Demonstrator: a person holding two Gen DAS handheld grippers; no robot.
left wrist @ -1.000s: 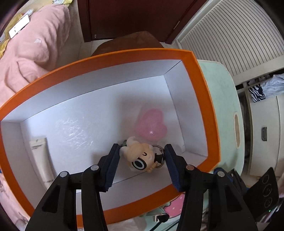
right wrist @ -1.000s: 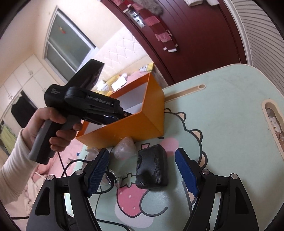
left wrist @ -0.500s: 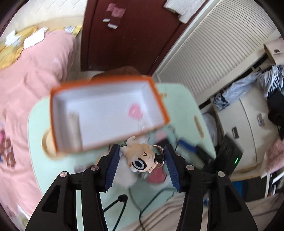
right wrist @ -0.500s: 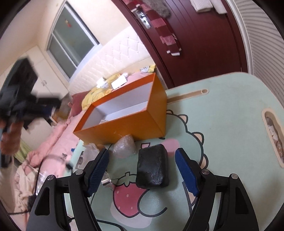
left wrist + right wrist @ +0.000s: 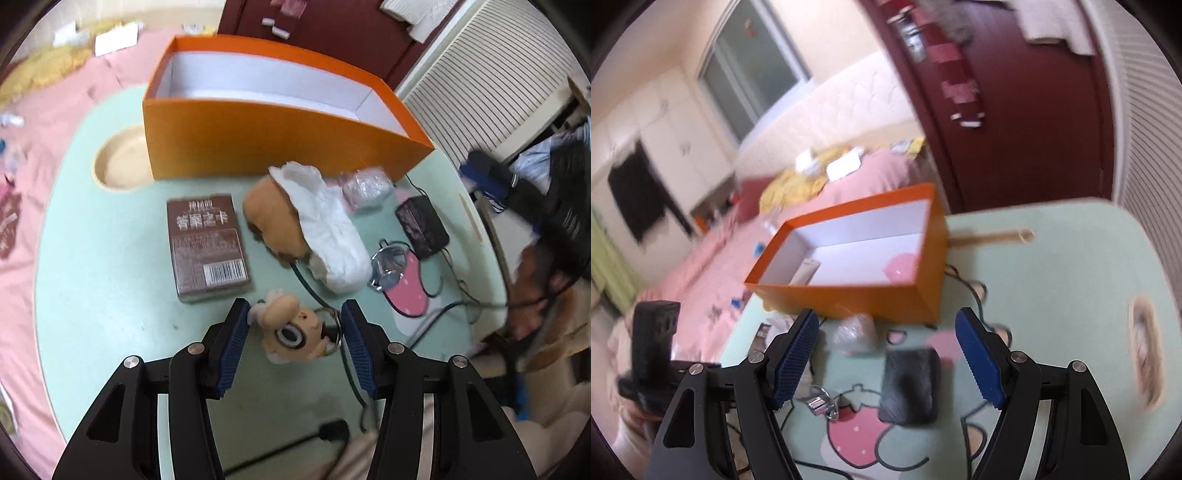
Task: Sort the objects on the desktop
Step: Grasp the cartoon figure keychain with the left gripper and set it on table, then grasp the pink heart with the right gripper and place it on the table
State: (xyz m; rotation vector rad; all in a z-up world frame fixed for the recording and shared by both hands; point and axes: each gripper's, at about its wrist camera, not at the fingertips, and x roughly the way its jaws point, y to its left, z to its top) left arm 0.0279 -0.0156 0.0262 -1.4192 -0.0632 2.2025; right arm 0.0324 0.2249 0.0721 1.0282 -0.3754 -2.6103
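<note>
A small plush keychain (image 5: pixel 291 328) is clamped between the blue pads of the left tool (image 5: pixel 293 341), held above the near part of the pale green desk (image 5: pixel 110 295). At 12 o'clock from that tool an orange box (image 5: pixel 258 147) is seen with its open top up; in the right wrist view a pink heart (image 5: pixel 900 266) and a pale tube (image 5: pixel 805 270) lie on its white floor. Between the box and the left tool are found a brown card box (image 5: pixel 207 240) at 11 o'clock, lying flat, and a tan plush wrapped in white cloth (image 5: pixel 306 225) at 12 to 1 o'clock, the two just beside each other. A crinkled clear bag (image 5: pixel 365 184) is seen close to the box's near right corner, with a black pouch (image 5: pixel 421 229) and a metal clip (image 5: pixel 388 264) at 2 o'clock, near the desk's right edge. Bare desk is left open at 9 o'clock, out to the rounded left edge. The right tool (image 5: pixel 886 354) is held with its pads wide apart and nothing between them, over the black pouch (image 5: pixel 910 384); clear surface stretches at its 2 o'clock to the far edge.
</note>
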